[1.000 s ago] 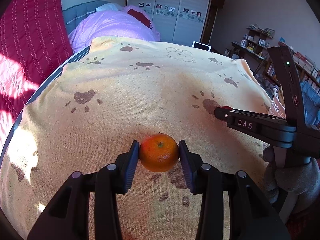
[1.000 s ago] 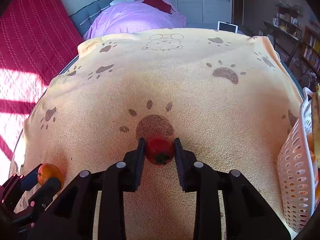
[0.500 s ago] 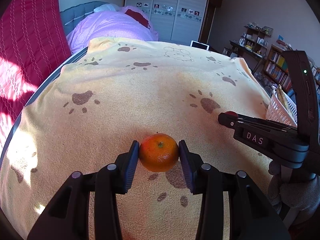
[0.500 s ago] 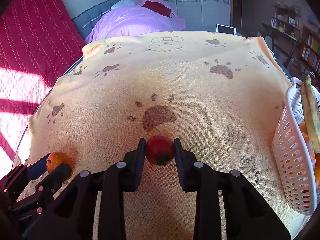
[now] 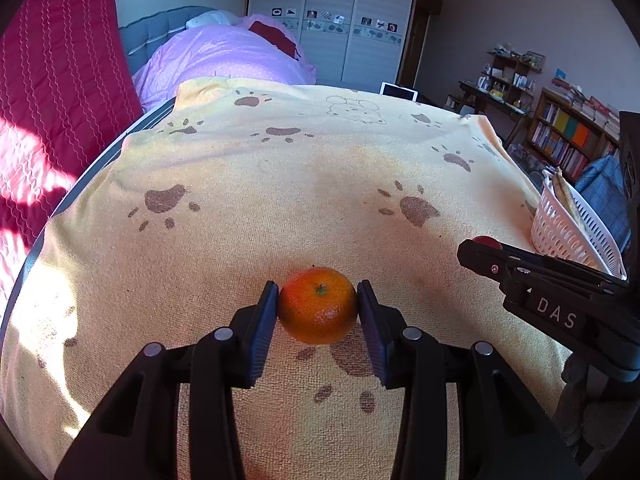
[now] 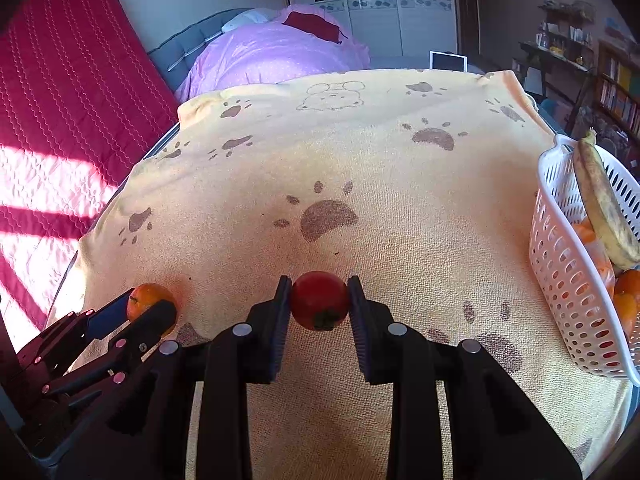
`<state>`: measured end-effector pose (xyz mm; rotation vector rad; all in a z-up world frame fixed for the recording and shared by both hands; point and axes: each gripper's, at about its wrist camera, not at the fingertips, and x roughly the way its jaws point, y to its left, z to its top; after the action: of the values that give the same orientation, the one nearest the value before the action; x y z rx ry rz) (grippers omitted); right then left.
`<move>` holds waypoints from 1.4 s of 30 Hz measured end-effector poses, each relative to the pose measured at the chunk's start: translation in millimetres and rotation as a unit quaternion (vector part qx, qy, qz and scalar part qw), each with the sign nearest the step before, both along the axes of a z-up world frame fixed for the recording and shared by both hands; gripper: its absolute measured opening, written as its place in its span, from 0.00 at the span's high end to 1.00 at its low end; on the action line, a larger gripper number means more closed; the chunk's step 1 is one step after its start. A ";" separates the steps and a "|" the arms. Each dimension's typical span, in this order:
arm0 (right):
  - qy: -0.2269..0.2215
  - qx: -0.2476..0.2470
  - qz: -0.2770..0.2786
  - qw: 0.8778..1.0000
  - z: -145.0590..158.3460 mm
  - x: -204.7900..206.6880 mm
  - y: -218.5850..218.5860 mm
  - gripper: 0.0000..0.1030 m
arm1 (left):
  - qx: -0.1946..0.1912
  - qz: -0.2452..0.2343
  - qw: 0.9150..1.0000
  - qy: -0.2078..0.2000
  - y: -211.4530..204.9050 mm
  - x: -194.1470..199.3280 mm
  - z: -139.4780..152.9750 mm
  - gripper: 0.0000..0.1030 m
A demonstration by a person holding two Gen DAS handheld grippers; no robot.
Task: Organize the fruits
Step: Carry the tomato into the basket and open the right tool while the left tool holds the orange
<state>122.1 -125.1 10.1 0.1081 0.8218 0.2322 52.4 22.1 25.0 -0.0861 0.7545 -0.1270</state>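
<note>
basket (image 6: 560, 264) cut off at right edge

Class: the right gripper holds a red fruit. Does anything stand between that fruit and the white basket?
Nothing visible does. The right gripper grips the red fruit, and only bare paw-print blanket lies between it and the white basket to its right. The basket already holds a banana and oranges.
</note>
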 end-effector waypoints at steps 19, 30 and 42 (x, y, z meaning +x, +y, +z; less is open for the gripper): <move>-0.004 0.022 -0.014 1.000 5.1 -24.7 -9.7 0.72 | 0.004 -0.004 1.000 -0.003 -2.7 -1.6 0.3 0.60; -0.010 0.028 -0.015 0.999 12.0 -35.7 -12.4 0.72 | 0.005 -0.005 1.000 -0.006 -4.1 -2.4 1.1 0.60; -0.032 0.035 -0.031 0.998 29.8 -51.2 -29.7 0.72 | 0.007 -0.012 1.000 -0.013 -5.7 -4.6 2.8 0.60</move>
<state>70.9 -154.8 39.9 0.1907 0.7452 0.2053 47.7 16.4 27.8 -0.0628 0.7306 -0.1447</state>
